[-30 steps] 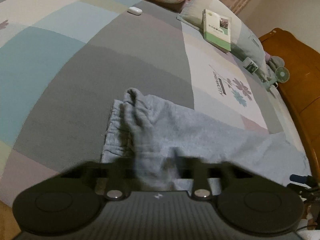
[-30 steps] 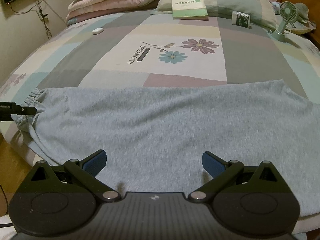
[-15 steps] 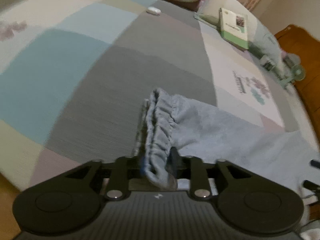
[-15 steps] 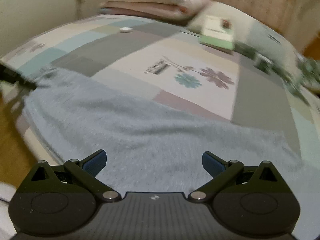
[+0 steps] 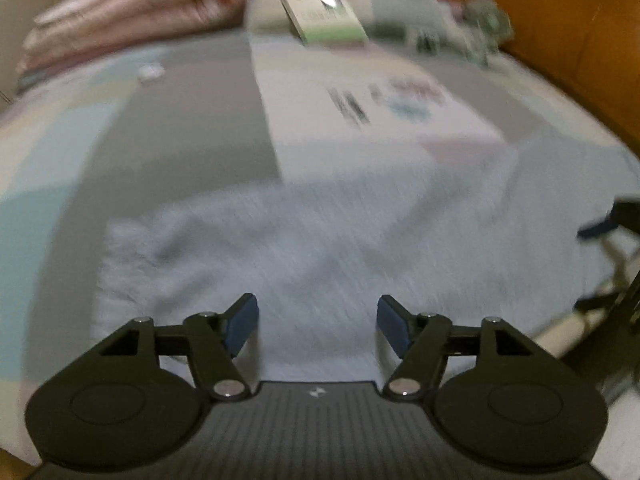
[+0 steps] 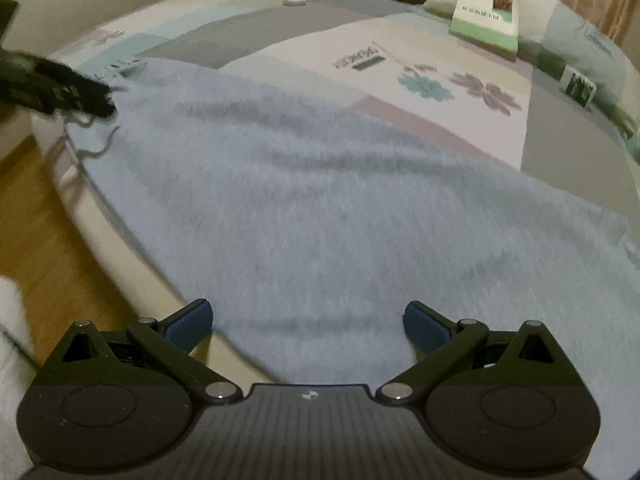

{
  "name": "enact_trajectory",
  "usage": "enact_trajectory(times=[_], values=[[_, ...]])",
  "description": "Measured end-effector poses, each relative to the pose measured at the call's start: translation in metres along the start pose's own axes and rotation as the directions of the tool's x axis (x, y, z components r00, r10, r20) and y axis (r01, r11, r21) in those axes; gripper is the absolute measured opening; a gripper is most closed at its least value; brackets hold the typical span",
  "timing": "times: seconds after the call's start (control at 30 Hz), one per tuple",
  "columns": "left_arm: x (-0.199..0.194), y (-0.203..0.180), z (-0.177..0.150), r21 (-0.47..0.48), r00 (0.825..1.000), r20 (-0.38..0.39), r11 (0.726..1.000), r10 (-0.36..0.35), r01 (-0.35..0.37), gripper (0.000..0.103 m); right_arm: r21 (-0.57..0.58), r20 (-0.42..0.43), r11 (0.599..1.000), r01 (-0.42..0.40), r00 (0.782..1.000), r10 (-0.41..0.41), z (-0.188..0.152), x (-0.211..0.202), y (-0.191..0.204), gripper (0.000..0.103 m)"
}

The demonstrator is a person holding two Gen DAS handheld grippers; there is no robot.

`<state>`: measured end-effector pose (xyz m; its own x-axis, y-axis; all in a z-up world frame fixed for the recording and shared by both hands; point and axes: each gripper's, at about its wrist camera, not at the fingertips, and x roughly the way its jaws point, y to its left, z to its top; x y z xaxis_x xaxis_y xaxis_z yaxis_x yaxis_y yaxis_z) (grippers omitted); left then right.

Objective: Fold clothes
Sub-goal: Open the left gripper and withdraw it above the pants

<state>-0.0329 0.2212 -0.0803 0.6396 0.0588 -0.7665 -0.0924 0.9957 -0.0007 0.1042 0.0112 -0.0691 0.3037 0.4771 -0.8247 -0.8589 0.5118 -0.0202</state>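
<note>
A light blue garment (image 5: 320, 240) lies spread flat along the near edge of the bed, with its gathered elastic end at the left (image 5: 120, 248). The left wrist view is motion-blurred. My left gripper (image 5: 318, 324) is open and empty, just above the garment's near edge. The garment also fills the right wrist view (image 6: 340, 208). My right gripper (image 6: 308, 324) is open and empty over its near edge, where the cloth hangs at the bed's side. The left gripper shows in the right wrist view (image 6: 60, 92) at the garment's far left end.
A patchwork bedsheet (image 6: 400, 40) covers the bed. A green book (image 6: 486, 16) lies on a pillow (image 6: 580, 52) at the head, beside a folded pink quilt (image 5: 132, 20). A small white object (image 6: 294, 0) lies on the sheet. Wooden floor (image 6: 36, 220) lies left; a wooden headboard (image 5: 560, 28) stands right.
My left gripper let go of the garment's elastic end, opened and swung to face the bed head. The garment now lies flatter. My right gripper stayed open and turned to the left.
</note>
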Motion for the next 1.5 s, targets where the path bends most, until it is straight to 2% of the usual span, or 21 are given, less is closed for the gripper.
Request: enact_trajectory(times=[0.1,0.17,0.27,0.33,0.4,0.47,0.53,0.6,0.63,0.77,0.83,0.97,1.07,1.17,1.2,1.23,1.3,1.4,1.5], values=[[0.010,-0.016,0.000,0.059,0.999,-0.041,0.998,-0.015,0.018,0.069,-0.019,-0.030,1.000,0.003,1.000,-0.004,-0.002,-0.006,-0.002,0.103],[0.003,-0.018,0.013,0.065,0.999,-0.004,0.997,-0.035,0.035,0.069,0.003,-0.008,1.000,0.008,1.000,-0.008,0.002,-0.011,-0.008,0.103],[0.001,-0.025,0.039,0.040,0.990,0.058,0.991,-0.128,0.126,0.071,0.080,0.020,0.996,0.029,0.999,-0.030,0.006,-0.010,-0.025,0.103],[0.016,-0.035,0.053,-0.005,0.972,0.045,0.973,-0.229,0.229,0.071,0.137,0.035,0.990,0.042,0.998,-0.048,0.008,-0.007,-0.038,0.103],[0.032,-0.045,0.066,-0.049,0.945,0.036,0.944,-0.326,0.327,0.071,0.175,0.040,0.983,0.051,0.997,-0.059,0.005,-0.001,-0.046,0.103],[0.054,-0.060,0.075,-0.062,0.927,0.027,0.925,-0.375,0.376,0.072,0.192,0.046,0.980,0.059,0.997,-0.069,-0.001,0.005,-0.049,0.103],[0.078,-0.065,0.081,-0.088,0.934,0.000,0.931,-0.357,0.355,0.071,0.176,0.060,0.981,0.076,0.994,-0.087,-0.005,0.006,-0.045,0.103],[0.091,-0.063,0.083,-0.098,0.950,0.017,0.945,-0.312,0.312,0.071,0.186,0.072,0.979,0.082,0.993,-0.097,-0.007,0.006,-0.044,0.103],[0.094,-0.062,0.087,-0.099,0.955,0.038,0.950,-0.295,0.298,0.071,0.196,0.080,0.977,0.083,0.992,-0.100,-0.008,0.006,-0.046,0.103],[0.093,-0.063,0.096,-0.105,0.964,0.035,0.958,-0.263,0.266,0.071,0.211,0.114,0.972,0.099,0.986,-0.125,-0.014,0.005,-0.045,0.103],[0.087,-0.071,0.096,-0.072,0.971,0.028,0.969,-0.237,0.238,0.071,0.216,0.130,0.970,0.109,0.982,-0.139,-0.017,0.004,-0.043,0.103],[0.076,-0.090,0.090,-0.014,0.954,0.030,0.954,-0.298,0.298,0.076,0.217,0.122,0.969,0.115,0.982,-0.144,-0.014,0.001,-0.042,0.103],[0.083,-0.100,0.078,0.002,0.964,-0.019,0.965,-0.264,0.264,0.076,0.219,0.109,0.964,0.150,0.978,-0.176,-0.011,-0.009,-0.049,0.103],[0.078,-0.105,0.069,0.052,0.973,0.004,0.971,-0.232,0.232,0.076,0.225,0.108,0.948,0.226,0.961,-0.254,-0.014,-0.018,-0.060,0.103],[0.075,-0.107,0.069,0.059,0.976,0.000,0.974,-0.219,0.218,0.076,0.238,0.076,0.938,0.251,0.958,-0.276,-0.018,-0.017,-0.068,0.103],[0.072,-0.110,0.069,0.066,0.979,-0.003,0.976,-0.205,0.205,0.076,0.262,0.050,0.932,0.252,0.961,-0.273,-0.025,-0.015,-0.077,0.103],[0.064,-0.113,0.068,0.086,0.981,0.005,0.978,-0.193,0.192,0.076,0.314,0.069,0.931,0.189,0.973,-0.220,-0.039,-0.021,-0.092,0.103],[0.051,-0.119,0.061,0.129,0.984,0.015,0.976,-0.179,0.176,0.076,0.287,0.077,0.938,0.194,0.971,-0.224,-0.053,-0.028,-0.093,0.103],[0.052,-0.130,0.044,0.169,0.988,-0.032,0.974,-0.151,0.154,0.076,0.268,0.079,0.942,0.203,0.970,-0.231,-0.060,-0.032,-0.091,0.103]])
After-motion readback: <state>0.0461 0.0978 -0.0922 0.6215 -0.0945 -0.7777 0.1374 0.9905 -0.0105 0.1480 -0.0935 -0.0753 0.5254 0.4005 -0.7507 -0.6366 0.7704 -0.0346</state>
